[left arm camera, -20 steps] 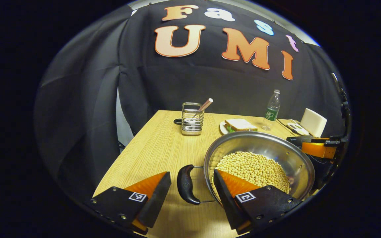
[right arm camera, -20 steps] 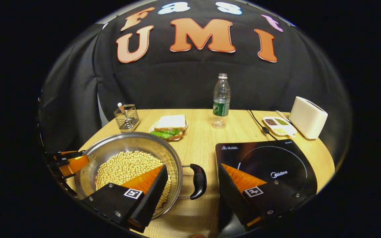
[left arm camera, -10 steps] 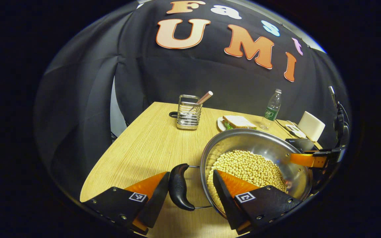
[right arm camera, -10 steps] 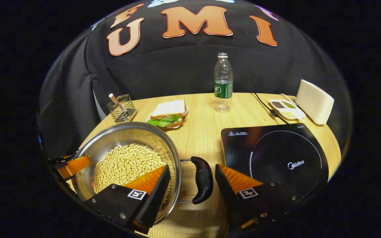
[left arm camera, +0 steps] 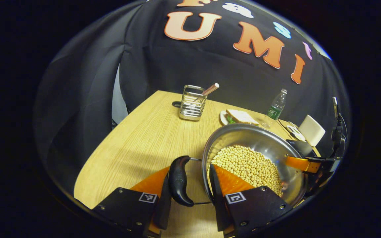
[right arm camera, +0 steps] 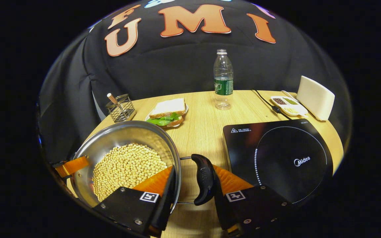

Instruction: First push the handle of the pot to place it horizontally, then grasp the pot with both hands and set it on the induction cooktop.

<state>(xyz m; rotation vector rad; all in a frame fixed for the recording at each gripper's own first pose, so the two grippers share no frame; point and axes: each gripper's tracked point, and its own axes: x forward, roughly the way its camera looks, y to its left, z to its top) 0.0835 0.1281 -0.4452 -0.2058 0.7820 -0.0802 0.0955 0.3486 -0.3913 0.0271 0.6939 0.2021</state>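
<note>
A steel pot [left arm camera: 260, 138] [right arm camera: 121, 132] full of soybeans [left arm camera: 246, 163] [right arm camera: 127, 165] stands on the wooden table [left arm camera: 137, 142], left of the black induction cooktop [right arm camera: 276, 158]. Both black loop handles lie flat. My left gripper [left arm camera: 189, 168] is shut across the pot's left side, one finger against the handle [left arm camera: 178, 181], the other inside the rim. My right gripper [right arm camera: 193, 168] grips the right side the same way, pinching that handle [right arm camera: 204, 180] toward the wall. Each gripper also appears at the pot's far rim in the other's view, the right gripper [left arm camera: 301, 163] and the left gripper [right arm camera: 71, 165].
Behind the pot are a wire utensil holder [left arm camera: 192, 102] [right arm camera: 120, 107] and a sandwich on a plate [right arm camera: 167, 112]. A water bottle [right arm camera: 223, 82] stands mid-back. A power cable [right arm camera: 266, 102], a small divided dish [right arm camera: 288, 105] and a white box [right arm camera: 316, 97] lie behind the cooktop.
Both grippers have narrowed from wide open until their fingers meet the handles and the pot's inner wall. Both have also edged forward over the pot.
</note>
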